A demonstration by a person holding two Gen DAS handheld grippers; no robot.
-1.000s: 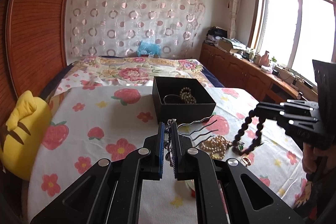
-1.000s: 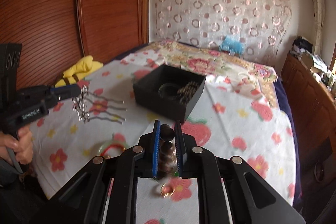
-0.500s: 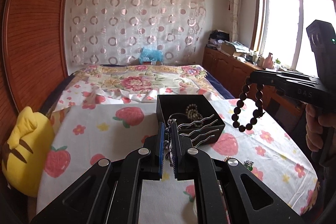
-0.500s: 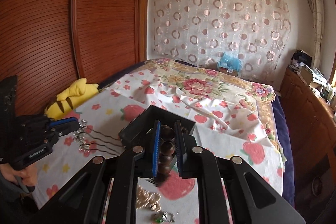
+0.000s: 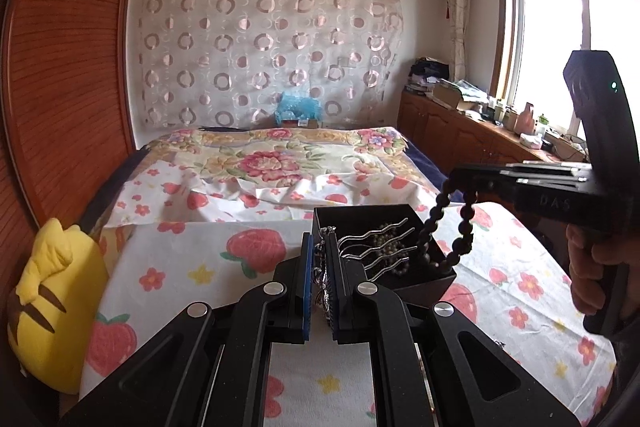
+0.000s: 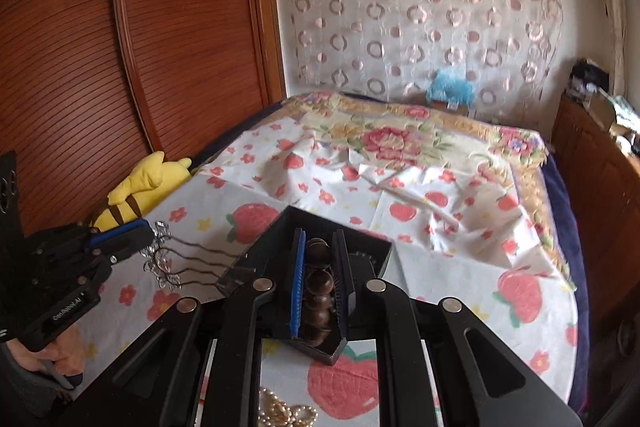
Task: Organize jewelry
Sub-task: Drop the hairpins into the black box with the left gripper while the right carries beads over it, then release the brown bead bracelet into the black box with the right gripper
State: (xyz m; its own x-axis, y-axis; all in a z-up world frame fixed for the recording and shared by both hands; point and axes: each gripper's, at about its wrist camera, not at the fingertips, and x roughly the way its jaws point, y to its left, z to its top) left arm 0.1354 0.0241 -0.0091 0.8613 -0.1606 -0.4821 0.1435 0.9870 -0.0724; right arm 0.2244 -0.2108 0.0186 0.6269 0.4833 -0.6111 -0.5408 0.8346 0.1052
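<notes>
Strawberry-print cloth (image 5: 192, 267) covers the bed beneath me. My left gripper (image 5: 320, 283) clamps one hair comb (image 5: 372, 247), three wavy prongs pointing away over one black box (image 5: 424, 283); my right gripper (image 6: 318, 283) pinches one dark bead bracelet (image 6: 318, 287) dangling into it.

We're seeing a silvery wavy-pronged metal hair comb (image 5: 372, 247) shining glossy, a dark round-bead bracelet (image 6: 318, 285) looking like polished wood, a matt black square box (image 5: 424, 285), a soft strawberry-print cloth sheet (image 5: 192, 267), a ribbed red-brown wooden panel (image 6: 180, 39) gleaming smooth, and a plush yellow cushion (image 5: 52, 307).
</notes>
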